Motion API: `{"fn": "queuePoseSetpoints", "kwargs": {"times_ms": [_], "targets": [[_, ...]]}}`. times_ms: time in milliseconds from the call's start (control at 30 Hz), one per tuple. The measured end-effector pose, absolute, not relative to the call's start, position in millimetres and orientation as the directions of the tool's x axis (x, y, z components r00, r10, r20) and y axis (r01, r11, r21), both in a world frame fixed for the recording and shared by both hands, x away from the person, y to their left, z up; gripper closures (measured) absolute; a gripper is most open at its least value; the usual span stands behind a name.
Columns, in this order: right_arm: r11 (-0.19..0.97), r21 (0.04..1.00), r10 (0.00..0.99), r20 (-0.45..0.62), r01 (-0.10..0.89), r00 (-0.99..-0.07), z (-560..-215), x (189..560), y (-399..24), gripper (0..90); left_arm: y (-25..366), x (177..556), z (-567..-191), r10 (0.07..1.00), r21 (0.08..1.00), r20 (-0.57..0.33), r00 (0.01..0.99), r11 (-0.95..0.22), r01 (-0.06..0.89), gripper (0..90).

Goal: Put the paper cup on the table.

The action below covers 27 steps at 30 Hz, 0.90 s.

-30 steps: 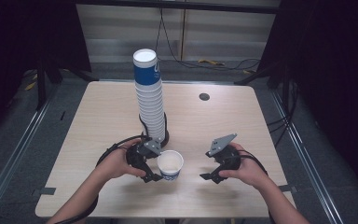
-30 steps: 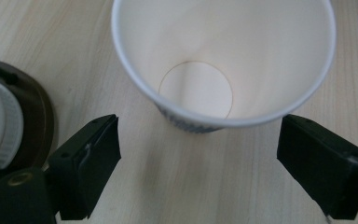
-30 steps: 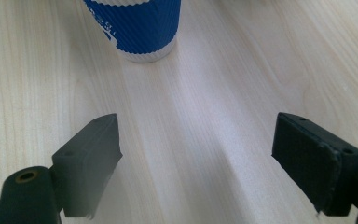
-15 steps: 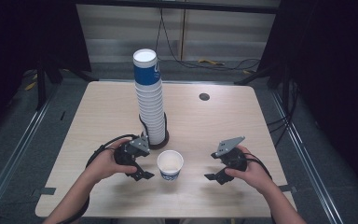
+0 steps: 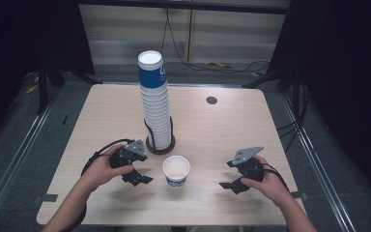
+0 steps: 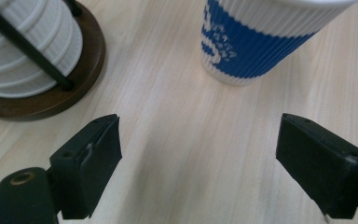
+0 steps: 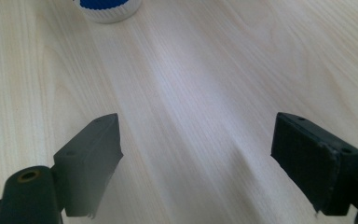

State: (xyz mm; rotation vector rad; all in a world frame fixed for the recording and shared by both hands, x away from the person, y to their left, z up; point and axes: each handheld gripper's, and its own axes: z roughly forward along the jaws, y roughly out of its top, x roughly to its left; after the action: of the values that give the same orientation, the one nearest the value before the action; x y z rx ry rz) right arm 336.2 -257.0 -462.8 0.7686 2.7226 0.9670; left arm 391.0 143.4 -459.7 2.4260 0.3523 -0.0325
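Paper cup (image 5: 176, 171), white with a blue ribbed sleeve, stands upright and open-mouthed on the desk (image 5: 251, 125), near its front edge and roughly midway between the two hands. Nothing touches it. At its 11 o'clock, just beside it, rises a tall stack of nested cups (image 5: 154, 104) of the same kind, set in a round dark wooden holder (image 5: 149, 145) with thin black upright rods; the topmost cup shows the blue sleeve.

At the cup's 9 o'clock, the left hand-held gripper (image 5: 139, 177) lies in the person's left hand (image 5: 99, 169), its jaws pointing toward the cup but apart from it. In the left gripper view the two black jaws stand well apart with bare desk between them; the cup (image 6: 261, 39) is ahead at about 1 o'clock, and the holder's base (image 6: 81, 77) with the stacked cups (image 6: 25, 46) sits at 11 o'clock. This gripper's jaws have just been closing a little, with nothing between them, and they remain open and empty.

At the cup's 3 o'clock, well apart from it, the right hand-held gripper (image 5: 229, 186) is held in the right hand (image 5: 265, 181), a grey three-cornered plate on top. In the right gripper view its jaws are spread wide over bare wood grain, gripping nothing, and the cup's base (image 7: 109, 8) is just visible at the top edge, at about 11 o'clock.

A small dark round disc (image 5: 211, 100) sits in the desk surface toward the far side, at the cup's 1 o'clock.
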Motion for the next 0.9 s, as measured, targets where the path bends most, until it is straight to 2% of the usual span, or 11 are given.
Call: {"fn": "queuePoseSetpoints", "kwargs": {"times_ms": [400,900], "targets": [[0.621,0.638,0.563,0.039,0.455,-0.825,-475,329,-275,15.3,163,389,-473,0.282,0.63,-0.147,0.948,-0.712,0.309,14.6],[0.582,0.657,0.61,0.038,0.479,-0.792,-485,321,-294,15.3,186,388,-487,0.308,0.63,-0.132,0.942,-0.708,0.319,14.9]]}}
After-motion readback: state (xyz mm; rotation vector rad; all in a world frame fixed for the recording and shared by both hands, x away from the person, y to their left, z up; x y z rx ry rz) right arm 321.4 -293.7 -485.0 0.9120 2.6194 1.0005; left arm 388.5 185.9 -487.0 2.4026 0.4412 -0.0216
